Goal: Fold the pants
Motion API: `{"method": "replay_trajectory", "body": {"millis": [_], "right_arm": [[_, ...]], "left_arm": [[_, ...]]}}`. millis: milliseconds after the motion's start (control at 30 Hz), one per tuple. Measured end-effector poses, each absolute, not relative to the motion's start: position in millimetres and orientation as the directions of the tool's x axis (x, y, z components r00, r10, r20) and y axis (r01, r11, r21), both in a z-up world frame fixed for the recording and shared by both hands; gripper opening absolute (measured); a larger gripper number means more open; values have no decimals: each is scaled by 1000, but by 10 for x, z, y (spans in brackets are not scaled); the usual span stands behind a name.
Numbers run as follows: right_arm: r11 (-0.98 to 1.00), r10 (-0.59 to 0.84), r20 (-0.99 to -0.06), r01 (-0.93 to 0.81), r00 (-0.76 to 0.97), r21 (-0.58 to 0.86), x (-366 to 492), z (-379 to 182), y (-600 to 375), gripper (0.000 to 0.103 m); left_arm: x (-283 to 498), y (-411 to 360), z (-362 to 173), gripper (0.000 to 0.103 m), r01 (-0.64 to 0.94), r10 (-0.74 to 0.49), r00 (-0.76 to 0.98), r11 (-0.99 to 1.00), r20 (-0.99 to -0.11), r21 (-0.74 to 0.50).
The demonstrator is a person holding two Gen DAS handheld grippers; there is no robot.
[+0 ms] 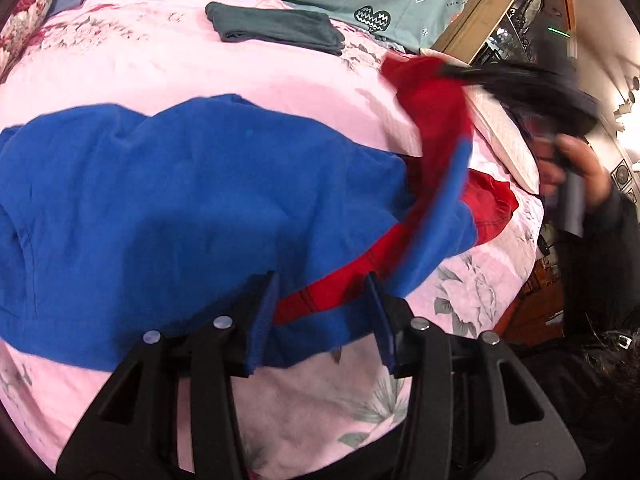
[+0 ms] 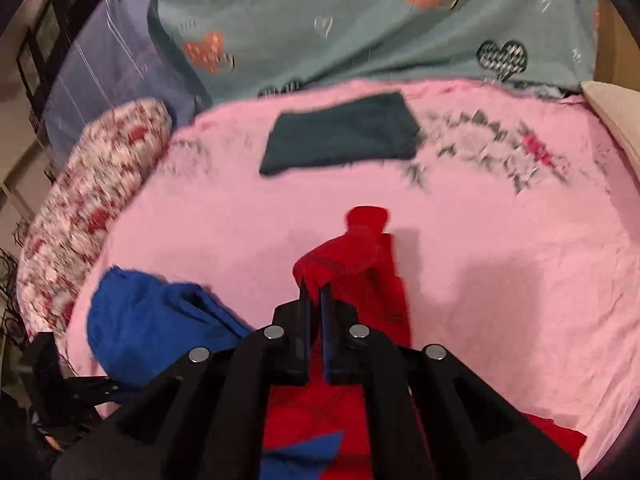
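Red-and-blue pants (image 1: 168, 208) lie spread on the pink floral bedspread (image 1: 200, 80). My left gripper (image 1: 320, 312) is open, its jaws wide apart just above the pants' near edge, holding nothing. My right gripper (image 2: 316, 300) is shut on the red part of the pants (image 2: 352, 256) and lifts it off the bed. In the left wrist view it appears blurred at the upper right (image 1: 452, 72), pulling a red leg (image 1: 436, 120) up. The blue part bunches at the left in the right wrist view (image 2: 152, 320).
A folded dark grey garment (image 1: 276, 30) lies at the far side of the bed, also in the right wrist view (image 2: 344, 136). A teal heart-print sheet (image 2: 340, 28) covers the back. A floral pillow (image 2: 88, 200) lies left. A white pillow (image 1: 508, 140) lies right.
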State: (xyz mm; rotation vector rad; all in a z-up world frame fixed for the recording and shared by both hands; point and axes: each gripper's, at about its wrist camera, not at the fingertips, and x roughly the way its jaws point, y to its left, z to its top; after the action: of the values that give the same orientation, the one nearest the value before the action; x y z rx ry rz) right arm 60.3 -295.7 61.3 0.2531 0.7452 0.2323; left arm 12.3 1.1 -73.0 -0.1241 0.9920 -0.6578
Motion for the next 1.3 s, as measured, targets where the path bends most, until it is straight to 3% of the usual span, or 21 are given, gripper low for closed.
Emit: {"method": "replay_trajectory", "body": {"millis": [100, 200, 300, 400, 500, 567, 633, 700, 900, 933, 967, 1067, 1200, 1300], "right_arm": [[946, 251, -557, -79, 792, 314, 30, 689, -3273, 3], [952, 159, -611, 43, 776, 303, -490, 83, -3474, 3], [929, 154, -661, 120, 734, 351, -640, -507, -3675, 3], [926, 156, -669, 128, 726, 355, -755, -636, -3632, 7], [953, 103, -617, 102, 780, 287, -858, -293, -3640, 24], [962, 28, -562, 130, 827, 240, -903, -18, -3707, 58], [962, -23, -551, 168, 834, 214, -815, 142, -3847, 71], [960, -30, -573, 184, 819, 212, -678, 180, -3994, 73], [972, -9, -752, 184, 659, 149, -102, -288, -4035, 72], [969, 5, -784, 190, 620, 156, -21, -412, -4053, 60], [958, 71, -800, 182, 595, 220, 13, -520, -4090, 33], [955, 125, -758, 129, 641, 267, -102, -415, -4081, 14], [965, 120, -660, 71, 742, 254, -439, 4, -4027, 12], [979, 59, -647, 81, 760, 185, -616, 207, -3946, 12]], "left_arm": [[139, -43, -741, 49, 468, -567, 387, 800, -727, -375], [173, -110, -772, 50, 475, -567, 386, 798, -728, -370], [169, -155, -765, 50, 481, -554, 388, 804, -737, -351], [159, -192, -747, 50, 483, -534, 391, 812, -749, -327], [140, -191, -730, 51, 479, -528, 394, 817, -753, -322], [125, -173, -727, 53, 475, -532, 394, 816, -750, -329], [135, -165, -733, 53, 469, -535, 394, 817, -748, -336], [136, -172, -734, 54, 467, -530, 396, 819, -750, -332], [152, -193, -726, 57, 467, -525, 395, 821, -754, -327], [146, -195, -725, 57, 467, -524, 396, 822, -754, -326], [146, -199, -724, 57, 468, -523, 396, 822, -755, -324], [139, -198, -724, 58, 467, -521, 397, 824, -756, -322], [138, -226, -713, 61, 467, -519, 399, 825, -756, -319], [123, -273, -702, 62, 477, -523, 401, 820, -752, -316]]}}
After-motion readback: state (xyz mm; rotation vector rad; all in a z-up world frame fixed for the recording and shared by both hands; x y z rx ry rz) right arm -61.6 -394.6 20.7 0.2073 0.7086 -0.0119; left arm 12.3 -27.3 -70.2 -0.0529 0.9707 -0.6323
